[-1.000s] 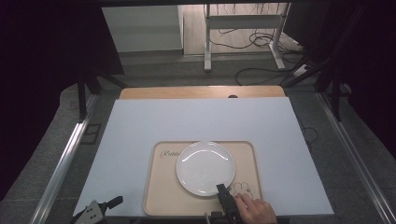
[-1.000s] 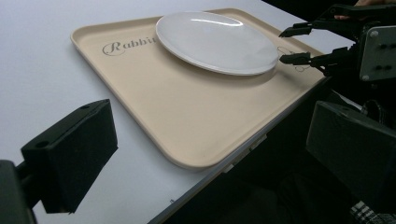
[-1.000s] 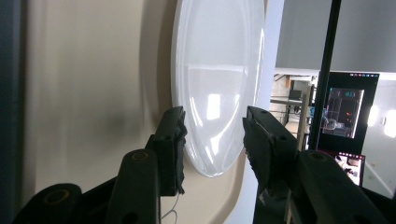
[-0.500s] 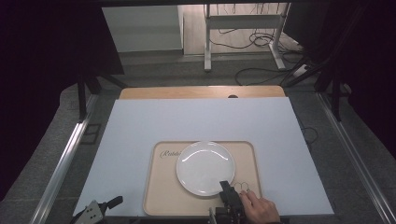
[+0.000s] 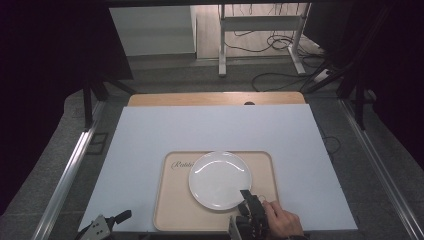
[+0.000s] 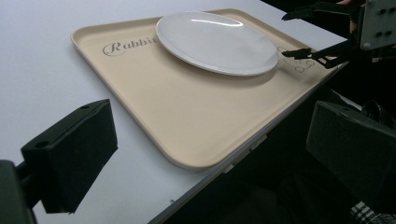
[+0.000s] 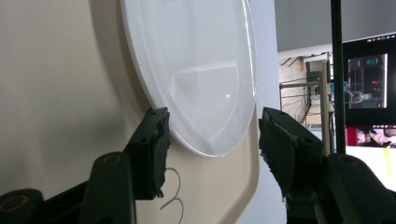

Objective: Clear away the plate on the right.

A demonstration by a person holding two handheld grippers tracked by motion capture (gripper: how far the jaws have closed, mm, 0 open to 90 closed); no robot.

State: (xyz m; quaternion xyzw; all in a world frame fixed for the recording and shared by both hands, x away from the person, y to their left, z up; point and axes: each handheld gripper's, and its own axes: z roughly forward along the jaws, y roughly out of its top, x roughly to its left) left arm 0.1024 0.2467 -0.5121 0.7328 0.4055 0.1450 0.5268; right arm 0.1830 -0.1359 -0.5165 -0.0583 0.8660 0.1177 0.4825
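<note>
At about 7 o'clock of the high view, at the table's near edge: the left gripper (image 5: 107, 224), low and well apart from the tray, jaws spread wide with nothing between them, as seen in its own view (image 6: 219, 154). Under it, the white table cover (image 5: 150, 135), bare at this corner. Toward 6 o'clock: a beige tray (image 5: 172, 210) with "Rabbit" lettering (image 6: 128, 45) near its far-left corner. Lying flat on the tray, toward its far side: a white plate (image 5: 219, 179), empty, glossy. At the plate's 5 o'clock rim: the right gripper (image 5: 248, 201), held by a hand (image 5: 281, 225) entering from the bottom edge. In the right gripper view (image 7: 212, 140): jaws parted, one on each side of the plate's near rim (image 7: 205, 149), with visible gaps, gripping nothing. Beside the lower jaw: a thin line drawing (image 7: 170, 191) printed on the tray.
</note>
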